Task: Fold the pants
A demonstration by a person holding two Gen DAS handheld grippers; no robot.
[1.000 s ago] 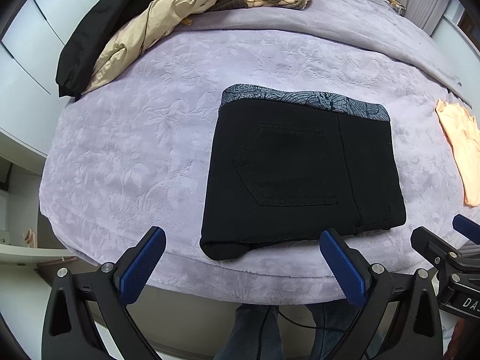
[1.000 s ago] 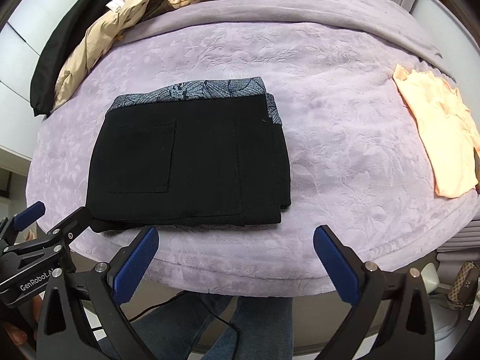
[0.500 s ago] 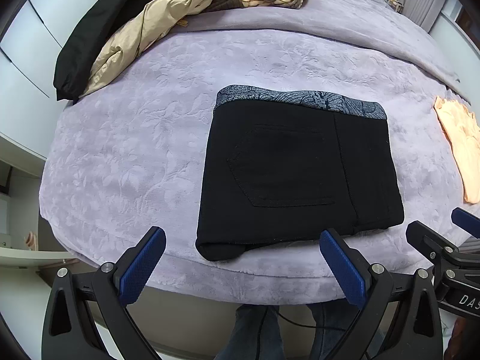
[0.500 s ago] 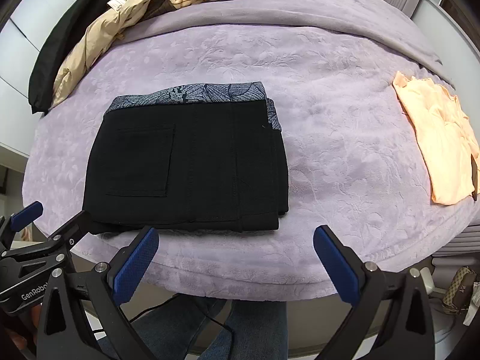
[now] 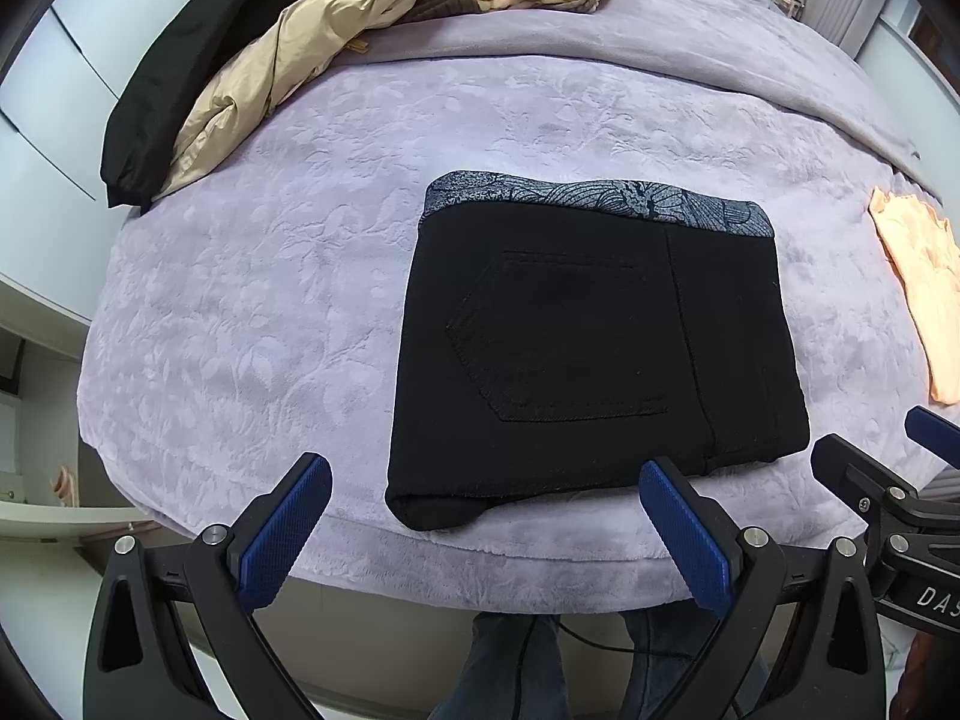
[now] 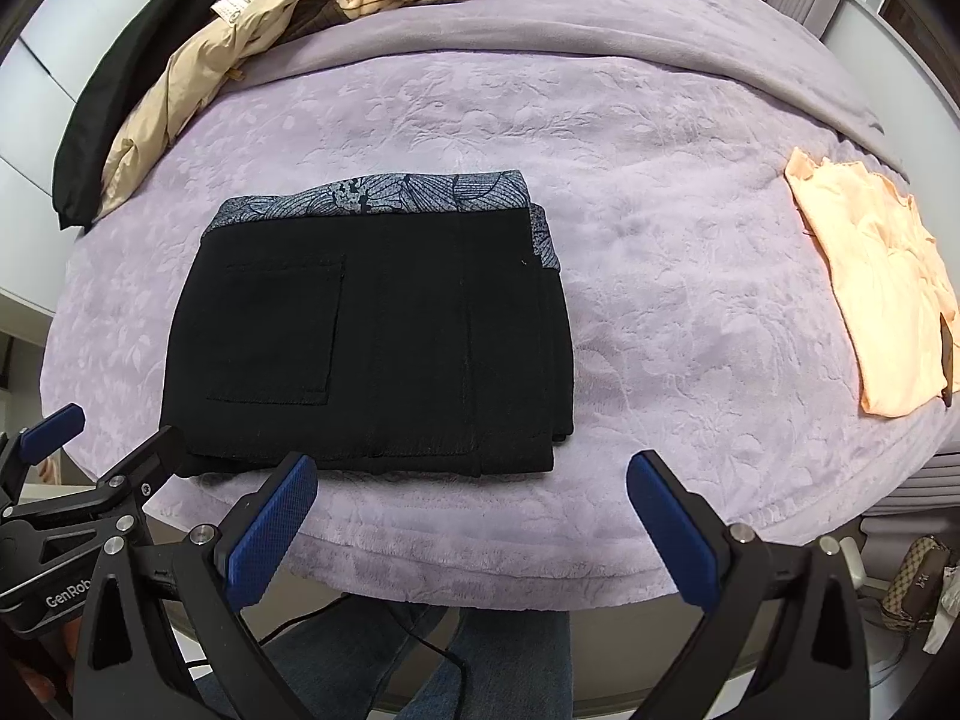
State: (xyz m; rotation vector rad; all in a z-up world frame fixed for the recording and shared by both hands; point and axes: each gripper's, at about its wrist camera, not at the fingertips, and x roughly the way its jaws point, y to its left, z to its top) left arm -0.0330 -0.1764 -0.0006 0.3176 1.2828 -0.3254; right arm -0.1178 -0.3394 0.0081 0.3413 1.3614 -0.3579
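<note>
The black pants (image 5: 591,354) lie folded into a compact rectangle on the lilac blanket (image 5: 252,312) that covers the bed, close to its near edge. A grey patterned waistband (image 5: 594,204) runs along the far side of the pants, and a stitched back pocket (image 5: 558,339) faces up. In the right wrist view the same pants (image 6: 372,342) show stacked layers stepping out along their right edge.

The left gripper (image 5: 483,534) hangs just off the near edge of the pants, its blue-padded fingers (image 5: 282,531) spread wide and holding nothing — one pad sits left of the folded bundle, the other overlaps its near right corner in the picture, though whether it touches the cloth cannot be told. The right gripper (image 6: 471,525) is likewise spread wide and empty, in front of the near right corner of the pants.

Well to the right of the pants lies a peach garment (image 6: 882,294), flat on the blanket. Beyond the pants, toward the far left, a heap of clothes (image 5: 336,30) includes a beige jacket and a black sleeve. Below the near edge of the pants, the person's jeans-clad legs (image 6: 510,660) show under the bed's rim.
</note>
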